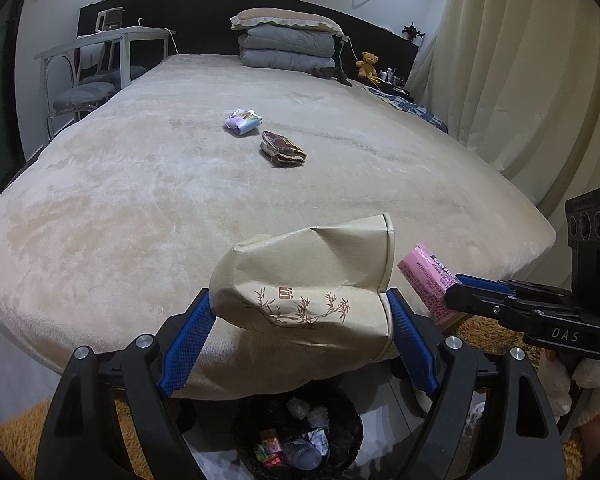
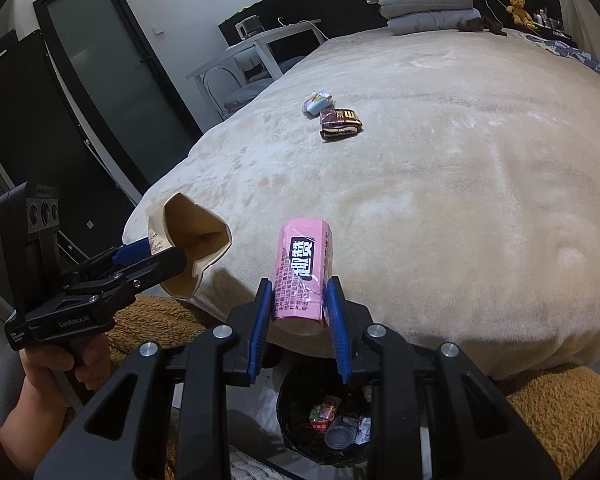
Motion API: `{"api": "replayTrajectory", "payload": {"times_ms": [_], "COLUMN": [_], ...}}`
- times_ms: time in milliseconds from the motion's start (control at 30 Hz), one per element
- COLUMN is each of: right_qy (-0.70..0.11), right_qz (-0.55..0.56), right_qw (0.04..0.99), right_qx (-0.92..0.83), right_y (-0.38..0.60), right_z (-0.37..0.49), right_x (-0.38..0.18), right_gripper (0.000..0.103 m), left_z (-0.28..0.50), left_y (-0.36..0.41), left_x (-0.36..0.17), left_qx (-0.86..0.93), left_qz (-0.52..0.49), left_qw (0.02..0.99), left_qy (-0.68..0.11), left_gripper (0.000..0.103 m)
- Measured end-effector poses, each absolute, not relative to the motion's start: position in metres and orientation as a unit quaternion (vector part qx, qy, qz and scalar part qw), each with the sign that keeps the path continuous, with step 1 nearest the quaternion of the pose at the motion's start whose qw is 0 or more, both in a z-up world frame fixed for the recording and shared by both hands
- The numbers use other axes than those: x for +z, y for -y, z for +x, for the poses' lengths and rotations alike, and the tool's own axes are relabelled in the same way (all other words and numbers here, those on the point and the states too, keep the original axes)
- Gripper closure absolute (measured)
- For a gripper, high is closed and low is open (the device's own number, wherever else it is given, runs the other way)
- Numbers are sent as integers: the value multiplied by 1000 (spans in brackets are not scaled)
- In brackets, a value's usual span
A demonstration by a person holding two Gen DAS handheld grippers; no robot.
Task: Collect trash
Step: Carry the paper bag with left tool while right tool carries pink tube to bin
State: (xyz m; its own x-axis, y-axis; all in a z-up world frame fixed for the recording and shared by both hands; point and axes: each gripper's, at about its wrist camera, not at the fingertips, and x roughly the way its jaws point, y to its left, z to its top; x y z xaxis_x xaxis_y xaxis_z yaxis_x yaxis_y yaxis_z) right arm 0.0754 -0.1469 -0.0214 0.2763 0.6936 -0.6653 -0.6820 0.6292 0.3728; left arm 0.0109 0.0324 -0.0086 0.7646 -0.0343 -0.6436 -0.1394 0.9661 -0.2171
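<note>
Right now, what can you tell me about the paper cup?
The paper cup is beige, printed with a brown bamboo sketch, and badly crushed, its rim bent out of round. It lies sideways, pinched in the left tongs, mouth toward the right tongs. It hangs above the bin, at the bed's edge.

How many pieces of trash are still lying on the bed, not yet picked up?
2. A pale wrapper lies mid-bed, and a dark brown wrapper lies just beside it, nearer the foot. Nothing else shows on the bed, though the held items hide part of its near edge.
</note>
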Motion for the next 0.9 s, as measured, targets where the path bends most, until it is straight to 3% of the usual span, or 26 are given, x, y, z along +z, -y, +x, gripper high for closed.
{"api": "replayTrajectory", "payload": {"times_ms": [900], "right_qy": [-517], "right_qz": [-16], "right_qw": [742], "right_qx": [427], "right_y": [150], "right_z": [61], "right_x": [-72], "right_gripper": [73], "left_z": [-2], "left_y": [0], "left_x": [-76], "left_qx": [18], "left_qz": [-129], "left_qw": [875], "left_qy": [-467], "left_gripper": [21]}}
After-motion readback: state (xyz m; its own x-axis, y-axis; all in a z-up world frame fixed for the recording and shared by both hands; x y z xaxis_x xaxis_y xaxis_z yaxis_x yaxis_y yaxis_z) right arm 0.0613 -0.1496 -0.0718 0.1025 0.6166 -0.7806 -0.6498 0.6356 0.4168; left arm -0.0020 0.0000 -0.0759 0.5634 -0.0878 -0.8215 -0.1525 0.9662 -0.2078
